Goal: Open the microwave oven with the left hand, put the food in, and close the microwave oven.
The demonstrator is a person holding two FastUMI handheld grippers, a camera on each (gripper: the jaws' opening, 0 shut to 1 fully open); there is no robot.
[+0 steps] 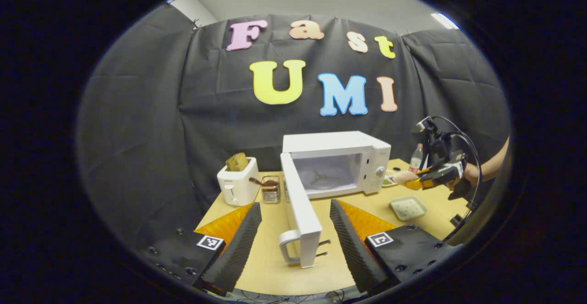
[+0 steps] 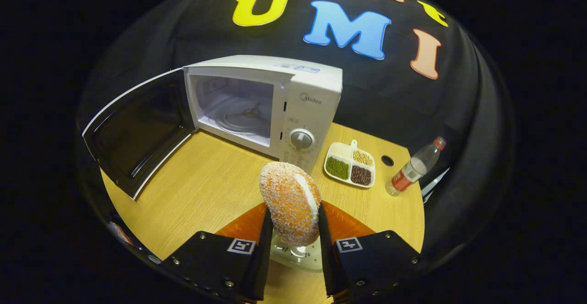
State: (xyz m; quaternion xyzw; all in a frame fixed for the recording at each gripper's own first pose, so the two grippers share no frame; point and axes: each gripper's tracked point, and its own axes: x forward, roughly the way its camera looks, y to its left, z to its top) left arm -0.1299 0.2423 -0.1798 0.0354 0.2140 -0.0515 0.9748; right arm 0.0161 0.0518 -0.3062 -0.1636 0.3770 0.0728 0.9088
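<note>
1. Booth: black cloth wall, light wood-grain table (image 2: 202, 189), smooth and matte, rounded front edge.
2. White boxy microwave (image 1: 339, 155) sits toward the table's back edge. Door (image 1: 300, 212) swung fully out on its left hinge, edge-on in the left gripper view, curved white handle (image 1: 286, 246) at its free end. Cavity open, glass turntable (image 2: 240, 120) visible inside.
3. Left gripper (image 1: 296, 240): released, ribbed black foam pads (image 1: 238, 244) spread wide on either side of the door's free end, touching nothing.
4. Right gripper (image 2: 293, 249): clenched on the food, a round crumb-coated orange sandwich bun (image 2: 291, 203) with a white cream seam. Bun stands on edge, long axis upright, seam running top to bottom and turned to the right; both pads press its flat sides. It hangs above a pale dish (image 2: 296, 256), in front of the microwave's control panel, right of the cavity opening.
5. Open room: bare tabletop between bun and cavity.
6. Right side of table: white four-part tray (image 2: 351, 164) of beans and grains just beside the microwave, clear plastic bottle (image 2: 412, 168) with red label near the right edge.
7. Left side: white toaster (image 1: 237, 185) with bread in the slot, glass holder (image 1: 270, 189) between it and the door.
</note>
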